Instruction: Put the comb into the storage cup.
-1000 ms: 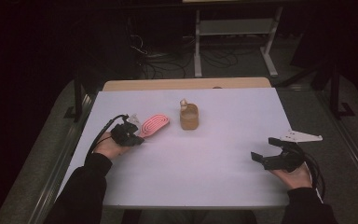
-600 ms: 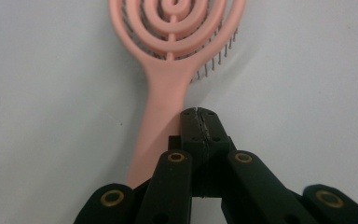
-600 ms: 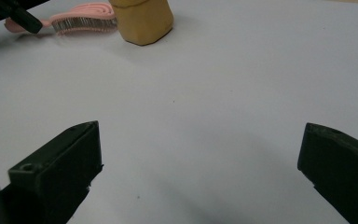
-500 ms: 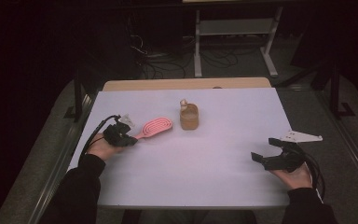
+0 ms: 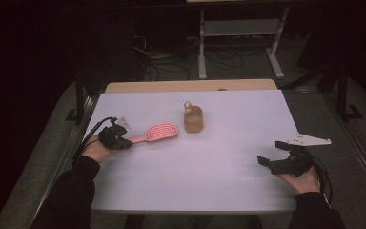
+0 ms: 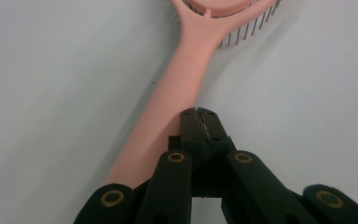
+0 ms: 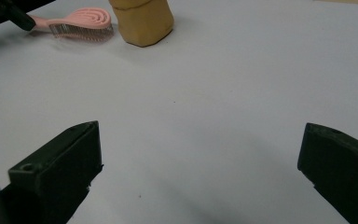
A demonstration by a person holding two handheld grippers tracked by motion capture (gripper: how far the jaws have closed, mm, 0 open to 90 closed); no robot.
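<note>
At the table's left, the left gripper (image 5: 124,141), jaws shut tight beside the pink hairbrush's (image 5: 158,132) handle, has drawn back leftward; the brush now lies farther from the tan jar (image 5: 193,119). Right gripper (image 5: 277,155) rests open.

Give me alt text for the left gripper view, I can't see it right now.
The left gripper has its black jaws shut together, lying against the handle of a pink hairbrush on a white table. The handle runs up to the brush head, whose bristles show at the top edge.
</note>
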